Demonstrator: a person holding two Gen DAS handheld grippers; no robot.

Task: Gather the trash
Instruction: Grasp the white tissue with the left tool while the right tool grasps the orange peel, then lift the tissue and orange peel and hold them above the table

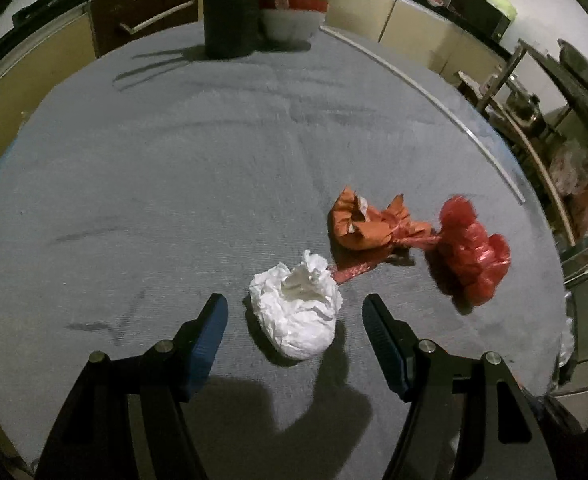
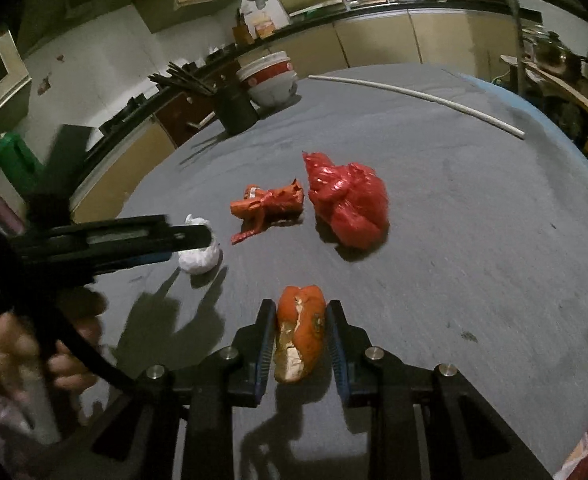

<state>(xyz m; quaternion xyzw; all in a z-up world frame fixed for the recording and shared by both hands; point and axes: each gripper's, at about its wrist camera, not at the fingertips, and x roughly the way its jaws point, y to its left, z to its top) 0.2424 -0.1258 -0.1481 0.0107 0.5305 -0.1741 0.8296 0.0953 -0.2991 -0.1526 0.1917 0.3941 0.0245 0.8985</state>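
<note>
Around your left gripper (image 1: 296, 320) the grey cloth-covered table (image 1: 153, 180) lies bare to the left and ahead. The crumpled white paper ball (image 1: 298, 316) sits between its spread fingers. Just beyond, to the right, the crushed orange wrapper (image 1: 364, 226) and the bunched red plastic bag (image 1: 472, 250) block that side, close together. At the far edge a dark round container (image 1: 231, 24) and stacked white bowls with a red band (image 1: 291, 10) stand touching. A thin white rod (image 2: 418, 96) lies along the far right. To the right of the orange peel (image 2: 300, 336), clamped in your right gripper (image 2: 300, 338), the cloth is open.
</note>
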